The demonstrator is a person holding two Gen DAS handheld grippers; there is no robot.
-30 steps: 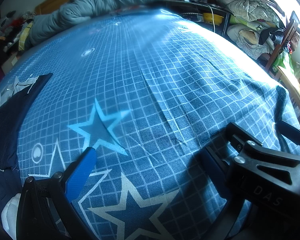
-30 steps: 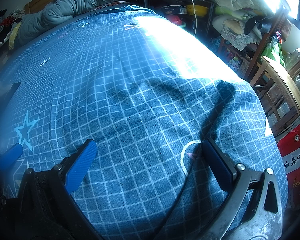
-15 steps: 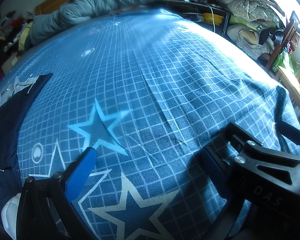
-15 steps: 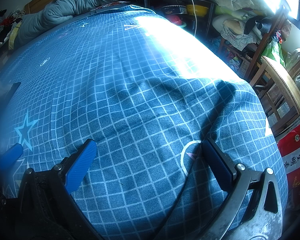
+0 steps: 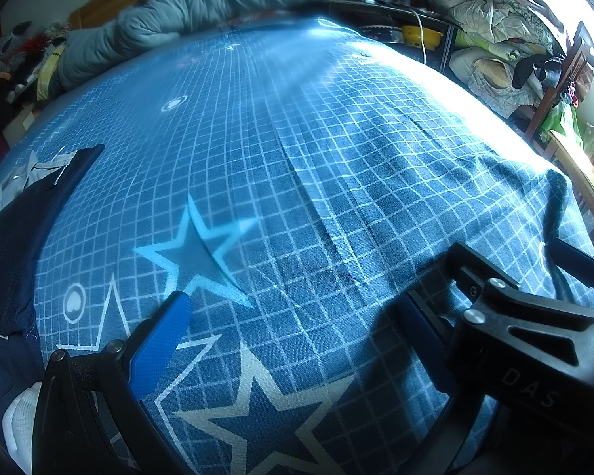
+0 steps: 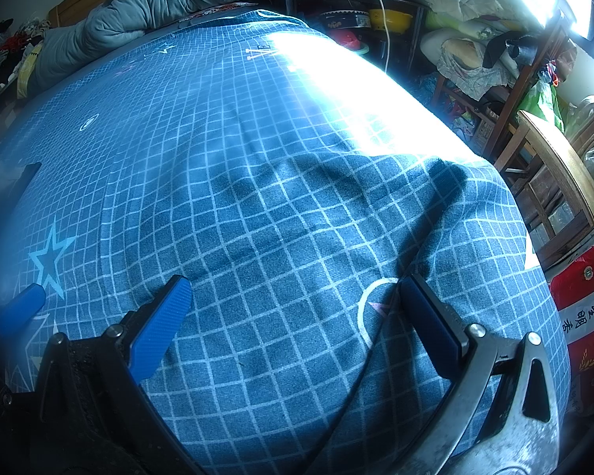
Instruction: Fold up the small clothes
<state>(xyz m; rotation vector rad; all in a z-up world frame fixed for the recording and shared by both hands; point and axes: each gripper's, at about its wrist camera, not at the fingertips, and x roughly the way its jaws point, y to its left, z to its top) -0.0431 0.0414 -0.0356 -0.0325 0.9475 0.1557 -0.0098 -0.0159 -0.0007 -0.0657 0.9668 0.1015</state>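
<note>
Two handheld grippers hover over a bed (image 5: 336,150) spread with a blue grid-and-star sheet, the left gripper (image 5: 297,316) and right gripper (image 6: 293,301) both with blue-padded fingers (image 6: 158,324) spread wide and holding nothing. A dark navy garment (image 5: 16,237) lies at the bed's near-left edge, well apart from both; a grey quilt (image 5: 186,12) is bunched at the far end.

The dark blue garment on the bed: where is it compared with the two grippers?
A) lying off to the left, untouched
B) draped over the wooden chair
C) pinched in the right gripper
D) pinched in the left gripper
A: the dark blue garment lies at the bed's left edge, while the left gripper and right gripper are open over bare bedsheet.
</note>
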